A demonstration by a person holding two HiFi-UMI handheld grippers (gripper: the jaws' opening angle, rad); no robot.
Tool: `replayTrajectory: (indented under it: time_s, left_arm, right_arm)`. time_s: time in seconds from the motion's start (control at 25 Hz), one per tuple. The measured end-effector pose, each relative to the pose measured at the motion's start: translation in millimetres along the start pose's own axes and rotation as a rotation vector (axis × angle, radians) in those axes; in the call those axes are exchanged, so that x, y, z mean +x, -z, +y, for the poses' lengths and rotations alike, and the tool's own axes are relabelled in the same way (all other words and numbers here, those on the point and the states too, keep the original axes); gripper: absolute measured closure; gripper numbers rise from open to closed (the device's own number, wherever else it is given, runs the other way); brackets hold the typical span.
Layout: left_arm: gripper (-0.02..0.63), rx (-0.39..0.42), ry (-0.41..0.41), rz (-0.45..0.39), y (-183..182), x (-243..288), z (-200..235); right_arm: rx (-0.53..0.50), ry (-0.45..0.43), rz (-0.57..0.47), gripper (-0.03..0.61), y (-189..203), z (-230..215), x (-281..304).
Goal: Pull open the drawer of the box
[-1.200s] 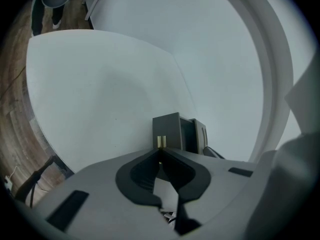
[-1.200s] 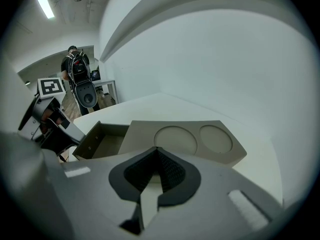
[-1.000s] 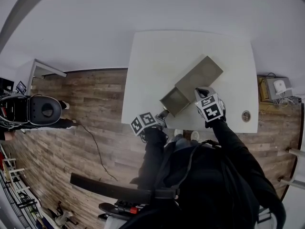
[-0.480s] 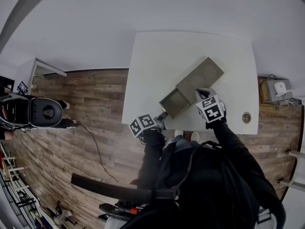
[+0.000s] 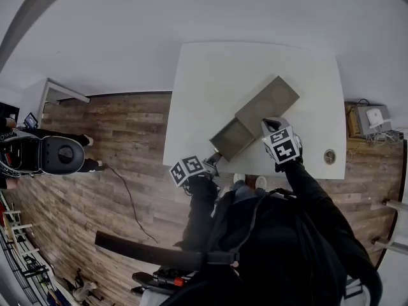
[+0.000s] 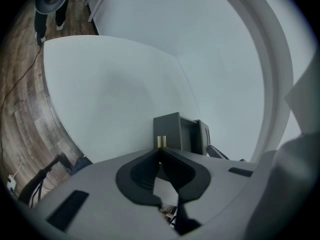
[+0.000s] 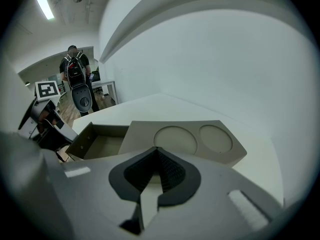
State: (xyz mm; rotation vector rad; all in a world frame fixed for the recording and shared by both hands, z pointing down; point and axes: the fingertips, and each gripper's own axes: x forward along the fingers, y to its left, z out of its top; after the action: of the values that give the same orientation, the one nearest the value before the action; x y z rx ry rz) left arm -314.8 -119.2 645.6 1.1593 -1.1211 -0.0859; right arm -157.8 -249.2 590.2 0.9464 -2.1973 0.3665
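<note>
Olive-grey box (image 5: 268, 101), head view: lies slantwise on the white table (image 5: 210, 75), with one end far right and the other toward the table's near edge.
Drawer (image 5: 231, 138), head view: stands part-way out of the box's near-left end with its hollow showing. I judge the pull well along, though there may be travel left.
Left gripper (image 5: 215, 157), head view: at the drawer front, just off the table's near edge. It is lined up with the box's length, so a pull would run straight.
Right gripper (image 5: 269, 123), head view: its tips are at the box's near-right side. It is probably bracing the box so that it does not slide along with the drawer.
Brass knob (image 6: 161, 142), left gripper view: a small piece on the drawer front, pinched between the jaws, which are closed down on it. The head view is too small to show this hold.
Drawer front, left gripper view: seen end-on, dark, just beyond the jaw tips. The drawer's inside is hidden from here.
Jaws, right gripper view: brought together with nothing between them, tips at the box's near edge and seemingly touching it. As I judge it, they press rather than grip.
Box top, right gripper view: two shallow round recesses (image 7: 176, 140) lie side by side, hardly visible from the head. The open drawer is to the left, bare inside, with the left gripper's marker cube (image 7: 47, 89) beyond it.
</note>
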Motion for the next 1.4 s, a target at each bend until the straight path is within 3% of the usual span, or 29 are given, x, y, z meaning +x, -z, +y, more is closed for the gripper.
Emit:
replayTrajectory:
  time_s: [1.4]
  left_arm:
    - [0.589, 0.004, -0.048, -0.002, -5, -9, 14]
  right_arm:
    - [0.000, 0.008, -0.014, 0.588, -2, -3, 5]
